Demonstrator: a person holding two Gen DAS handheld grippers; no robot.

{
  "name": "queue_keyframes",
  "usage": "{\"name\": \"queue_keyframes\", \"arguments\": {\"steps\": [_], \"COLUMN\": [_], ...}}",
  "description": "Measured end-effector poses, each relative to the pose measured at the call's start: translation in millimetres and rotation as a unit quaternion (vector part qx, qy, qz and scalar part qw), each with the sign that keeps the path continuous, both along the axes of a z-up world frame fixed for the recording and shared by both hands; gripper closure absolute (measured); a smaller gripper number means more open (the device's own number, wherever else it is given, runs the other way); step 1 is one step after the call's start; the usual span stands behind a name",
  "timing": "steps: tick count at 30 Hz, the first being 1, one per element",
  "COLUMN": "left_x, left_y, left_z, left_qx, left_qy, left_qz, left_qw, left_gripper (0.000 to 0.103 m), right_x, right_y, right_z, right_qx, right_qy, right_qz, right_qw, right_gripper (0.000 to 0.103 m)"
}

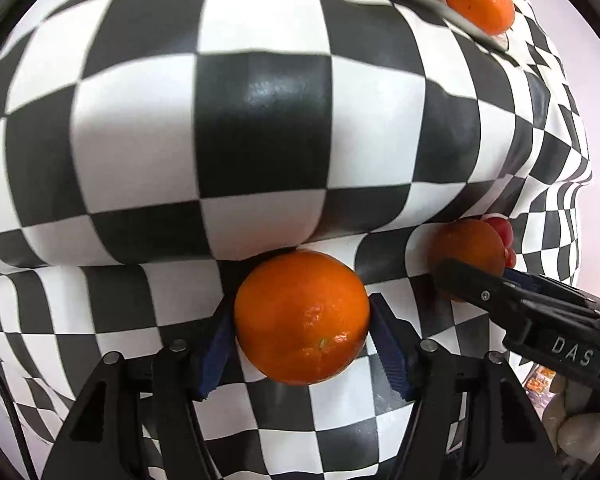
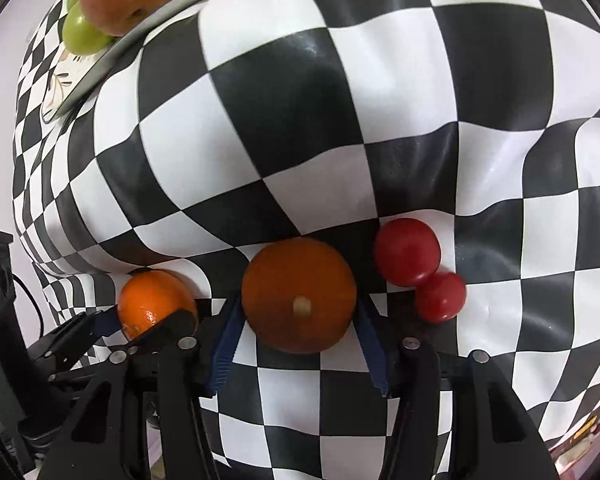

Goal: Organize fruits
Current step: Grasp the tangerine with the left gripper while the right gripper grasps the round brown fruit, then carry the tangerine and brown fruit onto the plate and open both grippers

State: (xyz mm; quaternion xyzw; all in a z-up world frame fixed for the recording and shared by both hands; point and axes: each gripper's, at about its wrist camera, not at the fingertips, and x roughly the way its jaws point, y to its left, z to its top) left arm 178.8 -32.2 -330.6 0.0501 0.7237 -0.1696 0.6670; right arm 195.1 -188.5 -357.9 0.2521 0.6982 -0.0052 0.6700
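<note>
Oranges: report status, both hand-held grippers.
Left hand-held gripper closed on bright orange. Right hand-held gripper straddling darker orange, contact unclear. Two red fruits just right; tray far ahead, path open.

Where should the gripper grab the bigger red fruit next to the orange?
Grip the bigger red fruit across its round middle, probably coming from above. A smaller red fruit touches its near right side and the dark orange in the right gripper sits close on its left, so place the fingers where its sides are bare.
</note>
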Motion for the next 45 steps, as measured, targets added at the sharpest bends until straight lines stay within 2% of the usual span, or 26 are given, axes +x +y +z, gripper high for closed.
{"name": "queue_keyframes", "arguments": {"steps": [1, 3, 11, 16, 20, 24, 29, 32, 35, 39, 45], "left_x": [11, 10, 19, 15, 13, 31, 89, 127, 164, 204, 230], "left_y": [3, 2, 9, -10, -9, -4, 5, 7, 5, 4, -9], "left_z": [-2, -2, 3, 8, 38, 89, 142, 153, 152, 135, 109], "left_qx": [0.002, 0.001, 0.008, 0.014, -0.006, -0.033, -0.049, -0.040, -0.022, -0.005, 0.024], "left_qy": [-0.001, 0.005, 0.005, -0.009, -0.027, -0.060, -0.103, -0.117, -0.122, -0.094, -0.071], "left_qz": [0.000, 0.005, 0.015, 0.016, 0.015, 0.018, 0.023, 0.023, 0.017, 0.012, -0.002], "left_qw": [1.0000, 1.0000, 0.9998, 0.9997, 0.9995, 0.9975, 0.9932, 0.9921, 0.9921, 0.9955, 0.9972], "left_gripper": [0.041, 0.041, 0.041, 0.041, 0.041, 0.041, 0.041, 0.041, 0.041, 0.041, 0.041], "right_x": [0, 3, 6, 5, 4, 18, 62, 92, 114, 143, 161], "right_y": [3, 7, -19, -22, -25, -26, -14, 4, 18, 35, 41], "right_z": [1, 0, -5, 5, 36, 78, 116, 121, 116, 104, 98], "right_qx": [-0.004, -0.008, 0.037, 0.018, 0.026, 0.044, 0.067, 0.069, 0.080, 0.090, 0.092], "right_qy": [-0.004, -0.002, -0.005, -0.022, -0.064, -0.110, -0.150, -0.157, -0.146, -0.124, -0.110], "right_qz": [0.005, 0.016, -0.025, -0.009, -0.010, -0.008, 0.004, 0.012, 0.009, -0.004, -0.022], "right_qw": [1.000, 1.000, 0.999, 1.000, 0.998, 0.993, 0.986, 0.985, 0.986, 0.988, 0.989], "right_gripper": [0.047, 0.047, 0.046, 0.047, 0.048, 0.048, 0.048, 0.048, 0.048, 0.048, 0.048]}}
